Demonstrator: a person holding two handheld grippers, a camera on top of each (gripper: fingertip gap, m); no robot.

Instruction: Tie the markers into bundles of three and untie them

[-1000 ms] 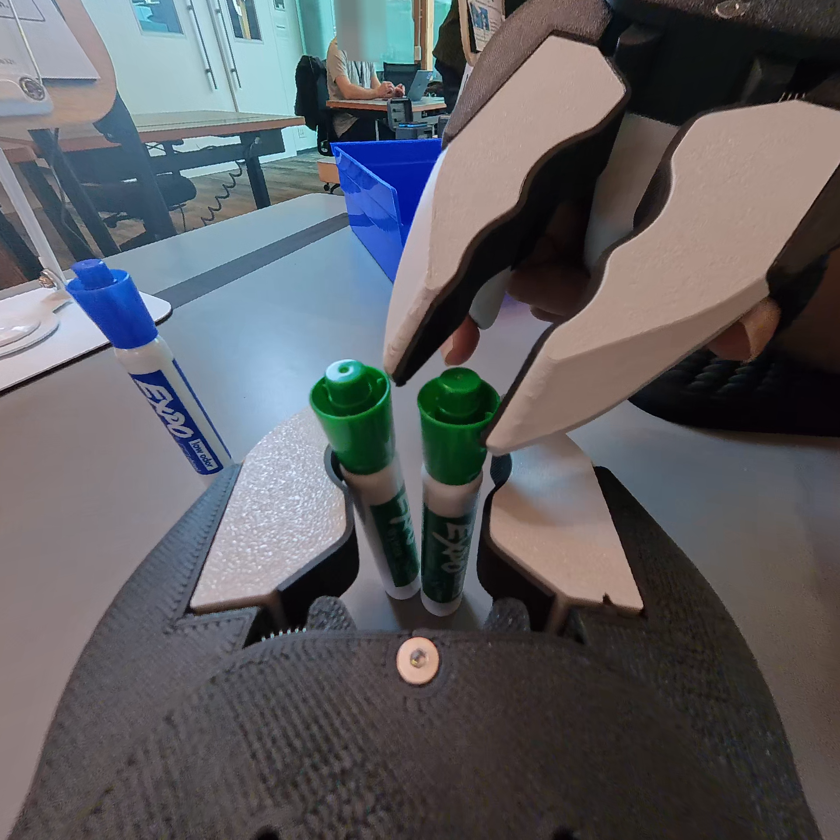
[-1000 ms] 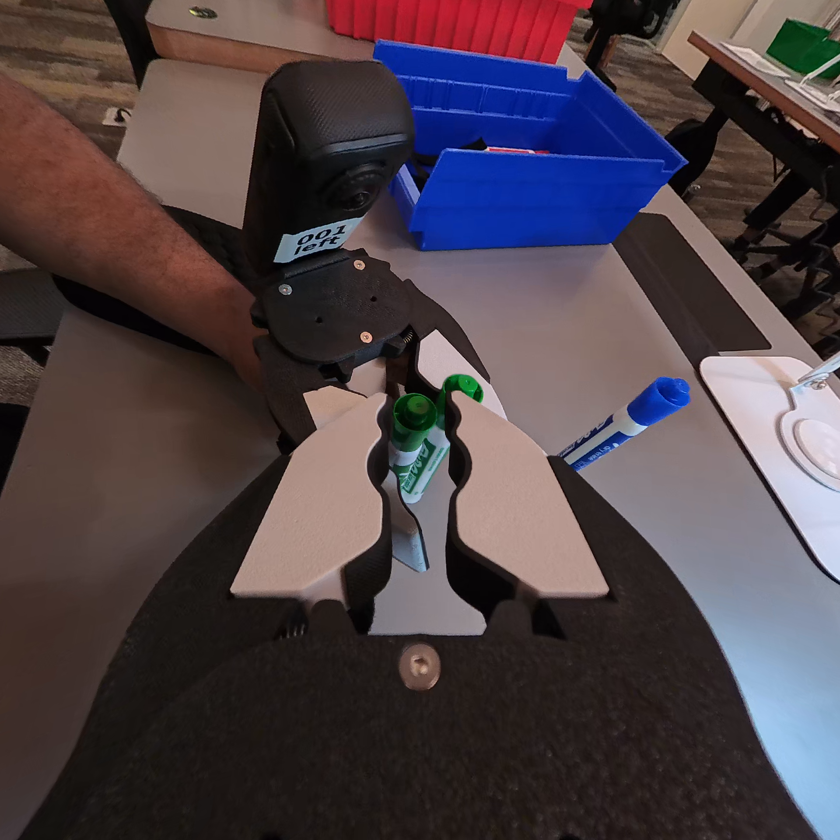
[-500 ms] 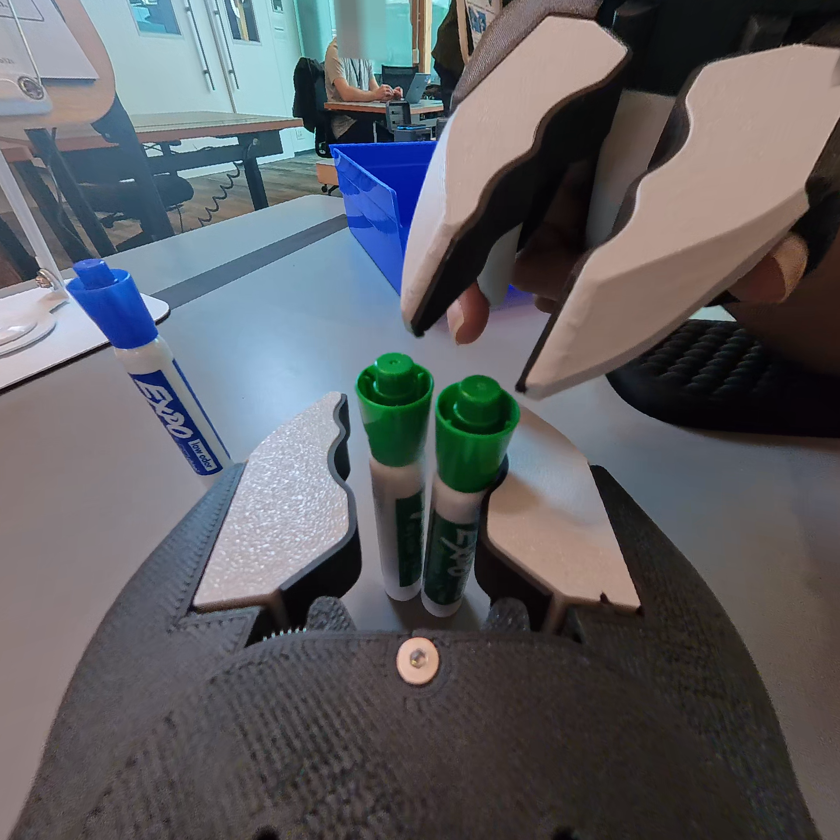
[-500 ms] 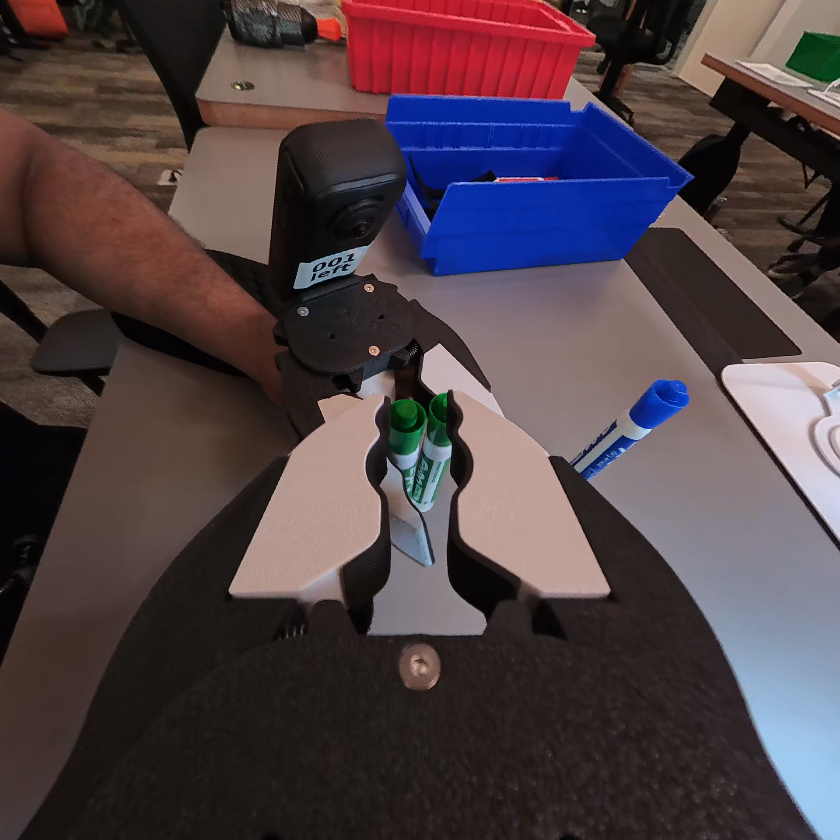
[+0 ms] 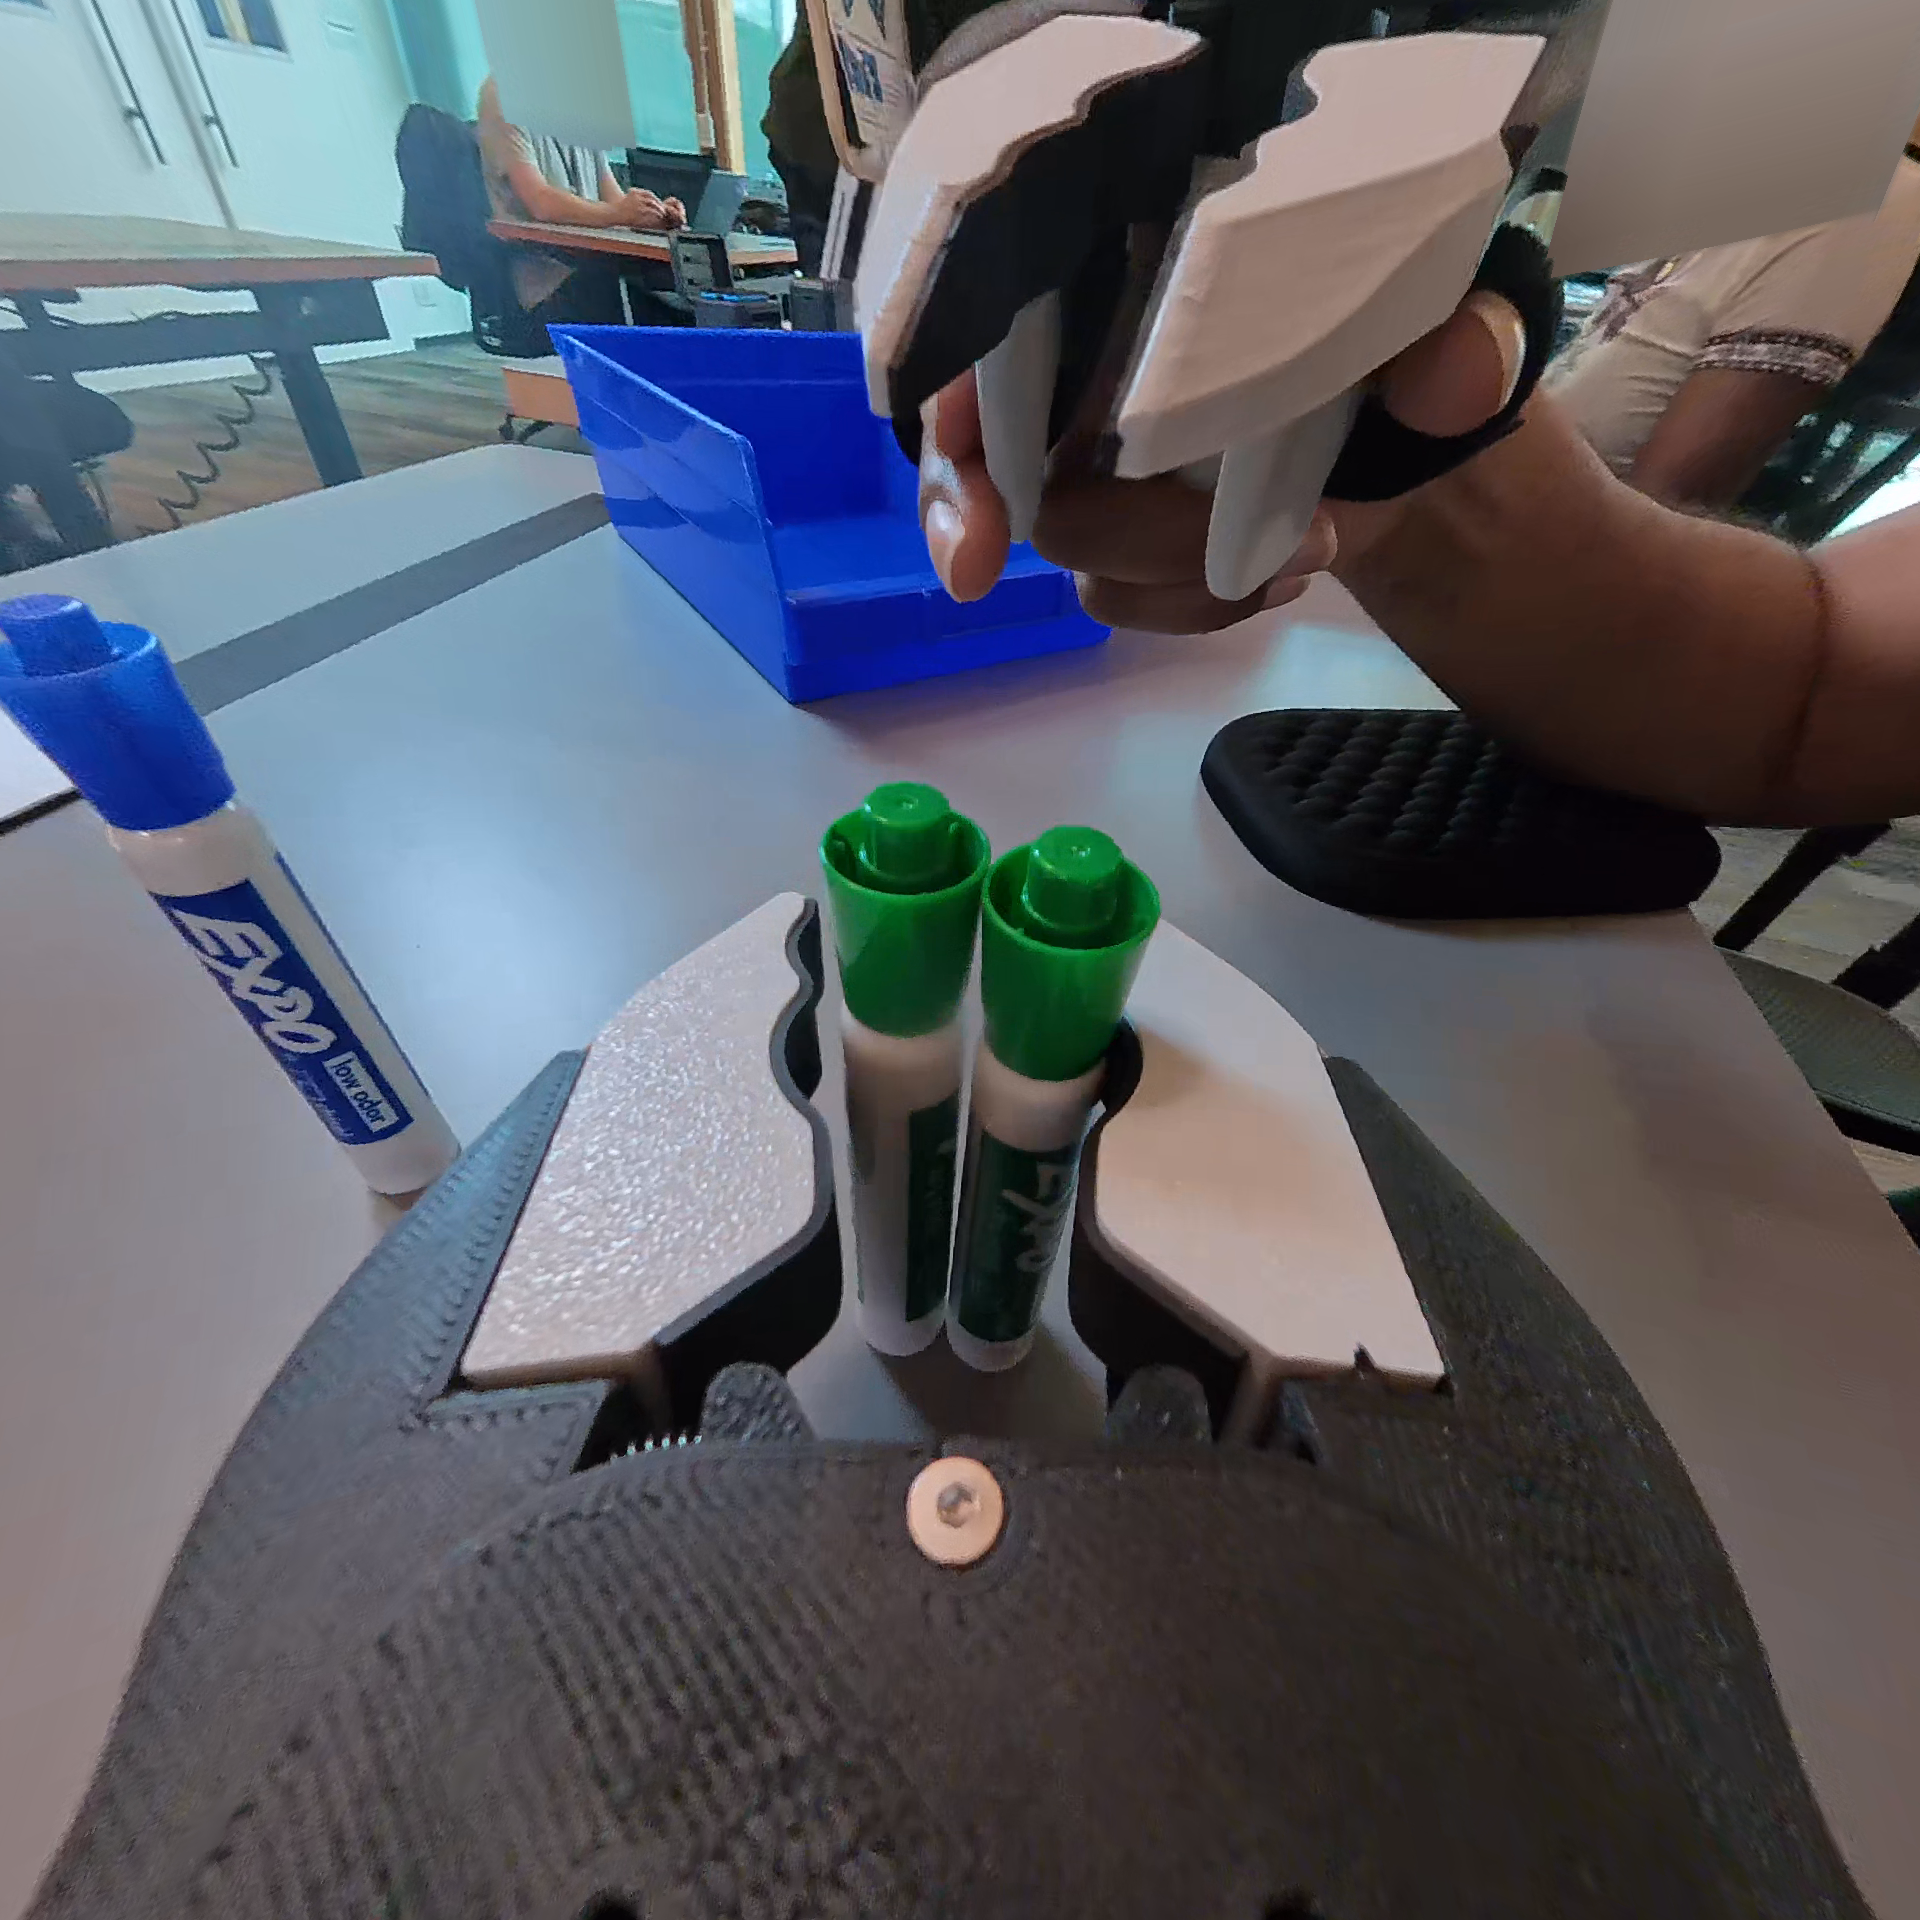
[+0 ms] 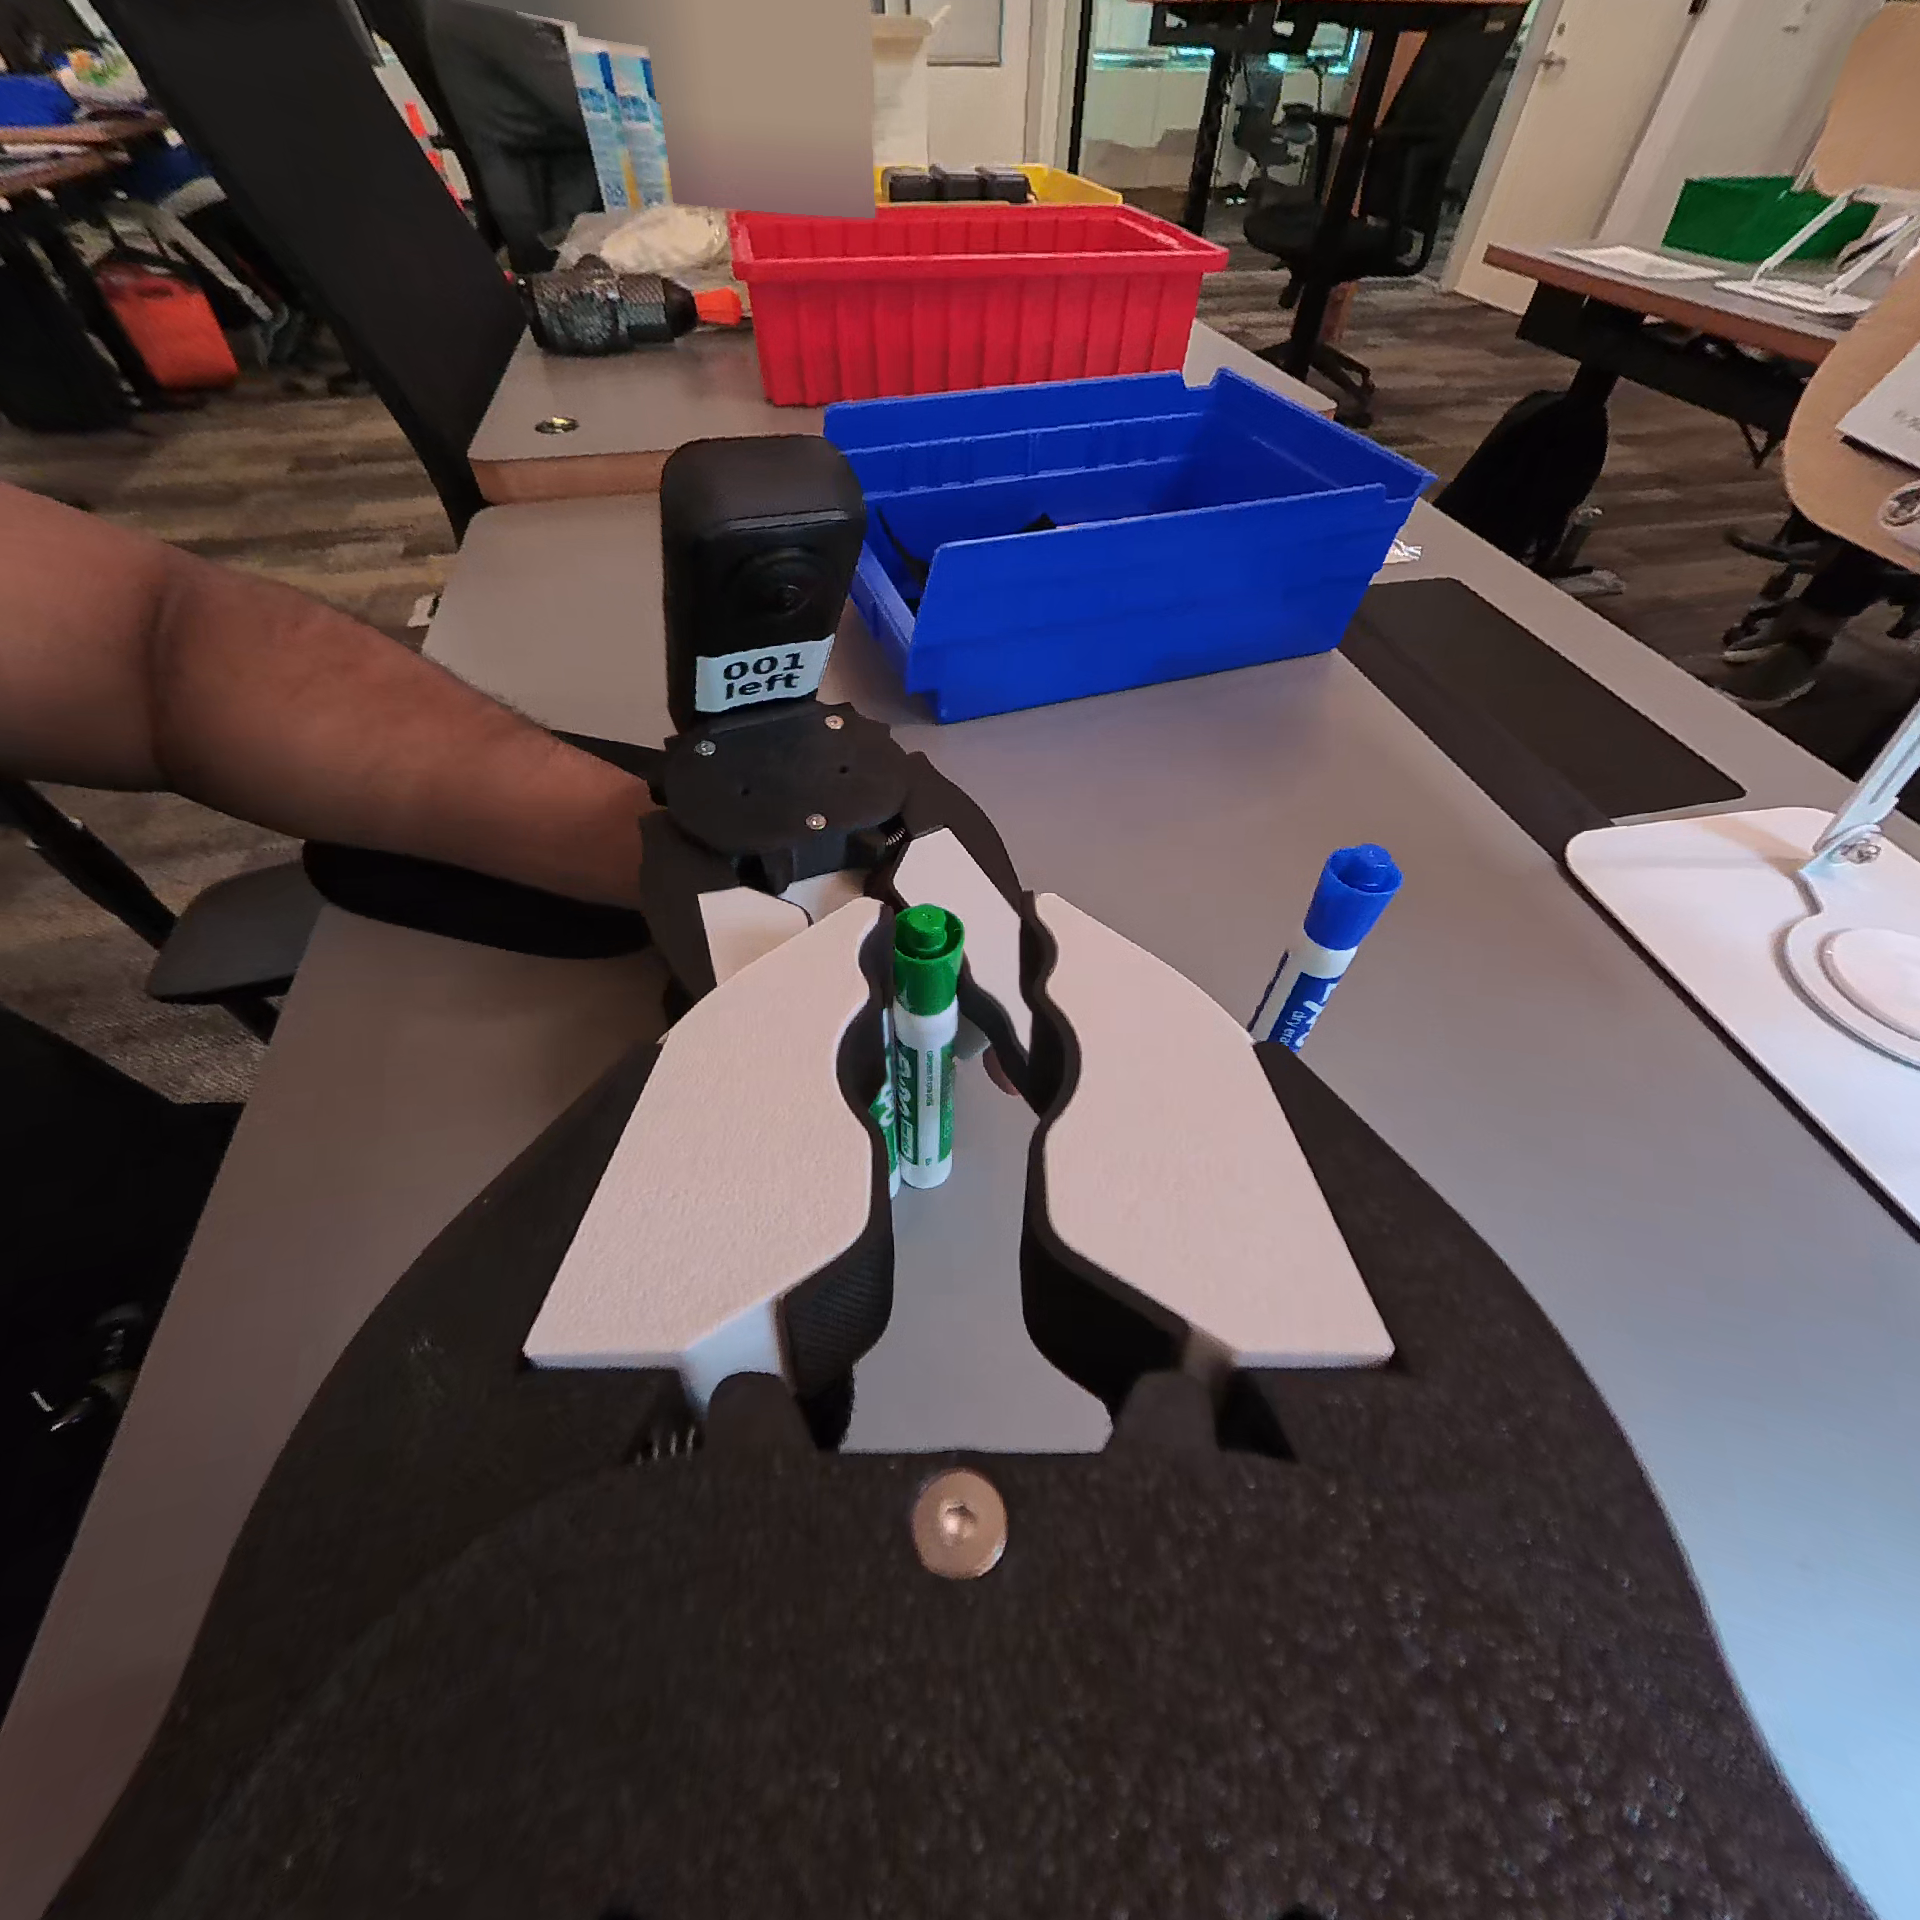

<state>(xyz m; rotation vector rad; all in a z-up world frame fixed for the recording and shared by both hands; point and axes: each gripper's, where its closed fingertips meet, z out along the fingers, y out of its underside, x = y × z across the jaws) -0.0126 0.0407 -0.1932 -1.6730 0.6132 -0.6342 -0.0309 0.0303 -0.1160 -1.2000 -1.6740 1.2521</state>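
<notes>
- Your left gripper (image 5: 966,1049) clamps the two green markers (image 5: 977,1081) side by side, caps pointing forward, low over the grey table (image 5: 582,810).
- Your right gripper (image 6: 956,1049) hangs above them, fingers parted and empty.
- The blue marker (image 5: 218,883) lies just left, apart.

L gripper (image 5: 971,997) closed on two green markers (image 5: 982,1049), side by side, caps pointing away from cam. Blue marker (image 5: 223,904) lies on table (image 5: 582,790) left of the green pair, apart. Blue bin (image 5: 790,540) beyond them. R gripper (image 5: 1081,416) held in air above the pair, fingers parted, w/ hand (image 5: 1164,540) under it.
</notes>
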